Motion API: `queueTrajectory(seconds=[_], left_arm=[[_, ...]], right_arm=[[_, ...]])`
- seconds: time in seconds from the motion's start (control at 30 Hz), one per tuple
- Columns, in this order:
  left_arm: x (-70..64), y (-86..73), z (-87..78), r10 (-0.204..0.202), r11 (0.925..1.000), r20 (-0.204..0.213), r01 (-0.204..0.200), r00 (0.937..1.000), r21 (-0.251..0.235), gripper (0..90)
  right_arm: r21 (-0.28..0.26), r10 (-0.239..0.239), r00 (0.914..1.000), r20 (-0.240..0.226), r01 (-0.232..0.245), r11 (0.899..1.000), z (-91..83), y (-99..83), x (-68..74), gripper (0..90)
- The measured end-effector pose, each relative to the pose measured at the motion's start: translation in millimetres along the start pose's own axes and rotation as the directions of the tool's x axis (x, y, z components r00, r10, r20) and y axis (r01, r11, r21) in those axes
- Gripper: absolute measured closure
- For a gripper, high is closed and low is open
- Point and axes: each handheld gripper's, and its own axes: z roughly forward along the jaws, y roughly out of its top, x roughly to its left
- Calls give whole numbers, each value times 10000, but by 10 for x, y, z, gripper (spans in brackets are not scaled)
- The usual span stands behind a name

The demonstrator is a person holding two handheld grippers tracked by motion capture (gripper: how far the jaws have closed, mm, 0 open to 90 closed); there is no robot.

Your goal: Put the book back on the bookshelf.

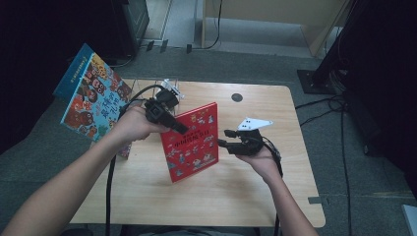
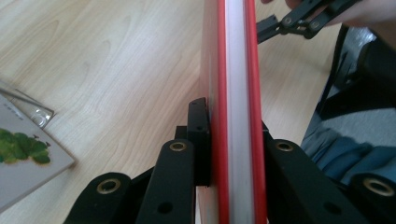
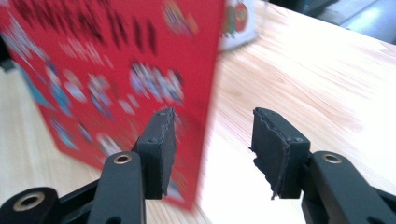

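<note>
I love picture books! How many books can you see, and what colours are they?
Red book, held up in the left gripper: 1
Blue book, standing at the table's left edge: 1
Pale book with green leaves, lying flat: 1
Total: 3

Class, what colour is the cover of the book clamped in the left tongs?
Red, with small cartoon figures; the book shows best in the high view.

wooden table (image 1: pixel 255 196) | grey carpet floor (image 1: pixel 246 64) | dark room edges | dim light
</note>
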Motion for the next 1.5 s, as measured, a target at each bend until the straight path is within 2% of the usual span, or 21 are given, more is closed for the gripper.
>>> queueTrajectory(seconds=[0.07, 0.3, 0.43, 0.5, 0.63, 0.83, 0.93, 1.0, 1.07, 1.17, 1.3, 1.33, 1.43, 1.5], left_arm=[[20, -52, -87, -172, 9997, 7, 172, 9999, -148, 798], [71, -301, -382, -604, 9956, -327, 578, 9976, -743, 797], [127, -478, -505, -1035, 9885, -249, 1001, 9943, -1131, 797], [153, -563, -546, -1241, 9855, -304, 1196, 9918, -1206, 797], [193, -740, -635, -1611, 9775, -438, 1533, 9860, -1448, 796], [292, -1037, -776, -2443, 9536, -441, 2317, 9687, -1921, 796], [329, -1149, -839, -2720, 9452, -597, 2550, 9604, -2037, 795], [368, -1210, -881, -2971, 9363, -608, 2782, 9529, -2143, 795], [406, -1262, -924, -3191, 9273, -627, 2979, 9456, -2267, 796], [452, -1323, -998, -3460, 9154, -701, 3202, 9356, -2441, 796], [526, -1380, -1093, -3813, 8991, -776, 3500, 9212, -2629, 796], [540, -1384, -1114, -3882, 8965, -814, 3557, 9180, -2641, 796], [572, -1394, -1187, -3901, 8957, -930, 3542, 9161, -2689, 795], [595, -1404, -1244, -3953, 8926, -960, 3573, 9135, -2748, 795]], right_arm=[[184, -95, 9995, 313, 89, 9998, -36, -73, -35, 489], [795, 188, 9985, 521, -229, 9966, -12, -363, -170, 467], [1049, 345, 9968, 728, -421, 9936, 57, -481, -242, 467], [1312, 413, 9963, 747, -509, 9900, 98, -511, -273, 467], [1451, 438, 9949, 911, -567, 9878, 166, -548, -316, 457], [1419, 737, 9889, 1294, -920, 9856, 289, -616, -405, 457], [1473, 479, 9814, 1858, -760, 9862, 335, -650, -407, 457], [1595, 187, 9786, 2051, -523, 9858, 366, -662, -396, 457], [1693, 101, 9777, 2099, -466, 9845, 400, -666, -398, 457], [1853, 272, 9780, 2070, -665, 9804, 461, -692, -412, 455], [1702, 191, 9774, 2107, -559, 9838, 486, -716, -406, 449], [1583, 153, 9778, 2089, -493, 9862, 489, -730, -406, 443], [1333, 111, 9788, 2046, -391, 9903, 486, -763, -409, 434], [1218, 141, 9786, 2052, -398, 9918, 485, -780, -406, 430]])
